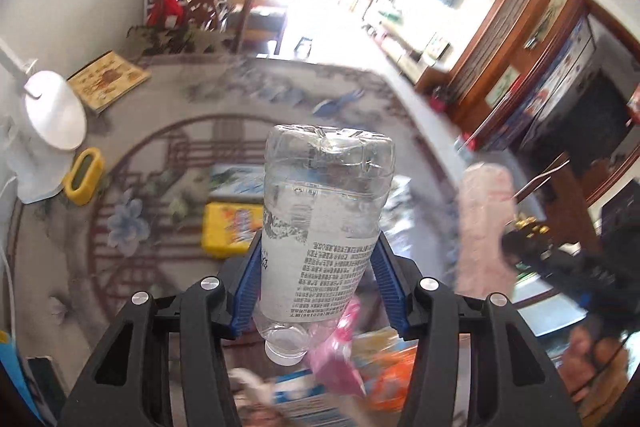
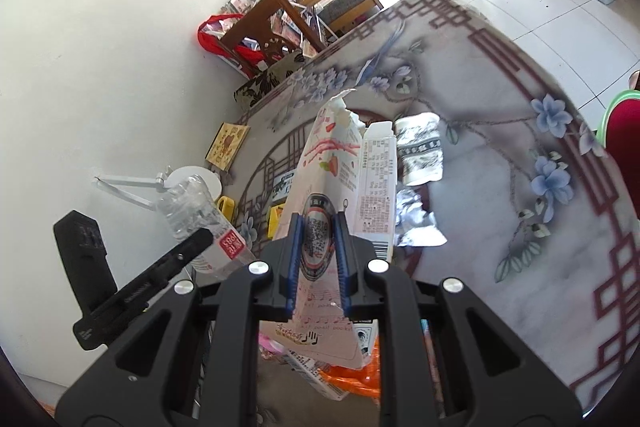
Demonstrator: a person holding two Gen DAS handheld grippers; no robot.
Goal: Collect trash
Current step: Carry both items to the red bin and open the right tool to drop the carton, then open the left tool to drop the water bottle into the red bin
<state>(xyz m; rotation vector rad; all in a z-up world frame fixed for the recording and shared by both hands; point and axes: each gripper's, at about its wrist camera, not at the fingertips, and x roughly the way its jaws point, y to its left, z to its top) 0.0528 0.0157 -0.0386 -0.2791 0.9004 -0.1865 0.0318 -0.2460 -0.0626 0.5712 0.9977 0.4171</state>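
Between the blue pads of the left gripper [image 1: 318, 281] a clear plastic bottle [image 1: 324, 227] is clamped, cap end nearest the camera and crumpled base pointing away; no liquid can be made out inside it. Its jaws are set about halfway, pressed on the bottle's labelled sides. Above the patterned table [image 2: 500, 155] a torn pink-and-white carton [image 2: 324, 227] is pinched flat by the narrowly closed right gripper [image 2: 318, 261], its ragged open top pointing away. Farther right on the table, a silver wrapper [image 2: 418, 223] and a crumpled grey packet [image 2: 420, 151] are seen. Near the left gripper, a yellow box [image 1: 228, 229] lies on the table.
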